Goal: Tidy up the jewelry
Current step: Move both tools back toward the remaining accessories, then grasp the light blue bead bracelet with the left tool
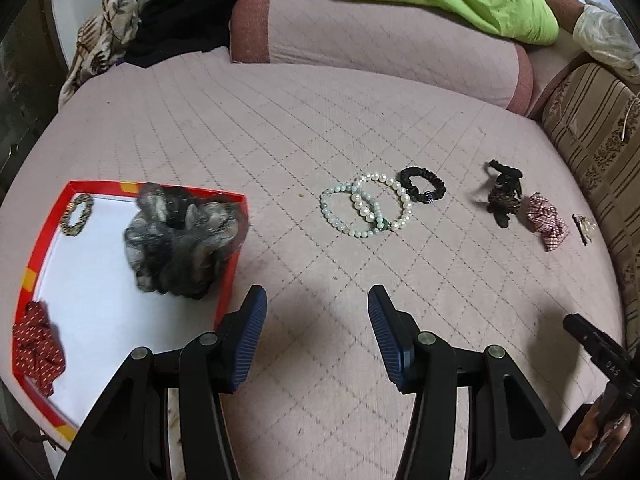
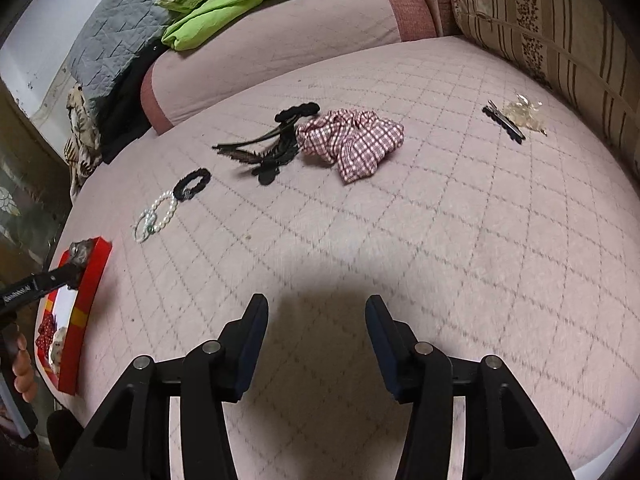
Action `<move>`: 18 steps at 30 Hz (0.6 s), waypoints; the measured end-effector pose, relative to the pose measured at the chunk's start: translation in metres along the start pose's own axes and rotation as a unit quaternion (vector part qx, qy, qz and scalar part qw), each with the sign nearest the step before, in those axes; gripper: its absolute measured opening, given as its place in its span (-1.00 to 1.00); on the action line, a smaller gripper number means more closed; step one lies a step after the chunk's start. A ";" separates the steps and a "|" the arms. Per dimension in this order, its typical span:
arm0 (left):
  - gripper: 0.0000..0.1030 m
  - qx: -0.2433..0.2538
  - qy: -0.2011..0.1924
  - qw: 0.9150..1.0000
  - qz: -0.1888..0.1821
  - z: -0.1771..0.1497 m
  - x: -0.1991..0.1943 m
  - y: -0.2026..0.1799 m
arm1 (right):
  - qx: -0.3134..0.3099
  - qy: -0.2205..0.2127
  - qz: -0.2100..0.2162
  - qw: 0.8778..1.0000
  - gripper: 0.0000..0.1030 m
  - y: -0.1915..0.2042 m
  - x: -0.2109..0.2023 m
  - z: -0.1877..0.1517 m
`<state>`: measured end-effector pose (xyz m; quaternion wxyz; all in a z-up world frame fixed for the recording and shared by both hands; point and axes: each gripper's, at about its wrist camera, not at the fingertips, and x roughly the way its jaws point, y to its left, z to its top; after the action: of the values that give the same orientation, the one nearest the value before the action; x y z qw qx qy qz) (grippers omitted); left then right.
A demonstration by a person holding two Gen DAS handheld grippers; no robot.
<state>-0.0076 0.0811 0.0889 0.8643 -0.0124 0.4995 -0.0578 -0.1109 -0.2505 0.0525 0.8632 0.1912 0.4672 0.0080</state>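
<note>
Nearest to us, our left tool [image 1: 316,336] hangs with its jaws wide and nothing between them, just right of the red tray [image 1: 230,280]; our right tool [image 2: 316,344] is equally wide and empty over bare quilted bed cover [image 2: 440,260]. In the tray lie a red dotted scrunchie [image 1: 36,346], a big grey scrunchie [image 1: 180,240] and a small gold bracelet [image 1: 77,215]. The grey scrunchie droops over the tray's right wall, so we judge a careless pass could drag it back out.

Farther on, two pearl bracelets [image 1: 366,210] overlap and touch a black scrunchie [image 1: 423,184]. Pinching one strand may lift both, or roll the beads out of the pads on this soft surface.

Beyond lie a black lace hair tie [image 2: 276,146], touching a checked scrunchie [image 2: 352,142], and a flat hair clip [image 2: 506,122] near the striped cushion [image 2: 560,40]; the clip looks hardest to get under.
</note>
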 end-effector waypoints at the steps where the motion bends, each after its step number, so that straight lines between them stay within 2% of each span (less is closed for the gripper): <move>1: 0.00 0.000 0.002 1.000 -0.001 0.003 0.006 -0.001 | 0.001 -0.001 0.003 1.000 0.08 0.000 0.002 0.003; 6: 0.00 -0.012 0.007 1.000 -0.008 0.018 0.033 0.000 | 0.009 -0.007 0.019 1.000 0.15 0.000 0.013 0.020; 18: -0.02 -0.080 0.031 0.996 -0.039 0.058 0.095 0.027 | 0.051 -0.008 0.096 0.994 0.22 0.025 0.054 0.073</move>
<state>0.0916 0.0949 0.0340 0.8418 -0.0992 0.5280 -0.0513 -0.0175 -0.2408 0.0537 0.8513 0.2788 0.4397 0.0657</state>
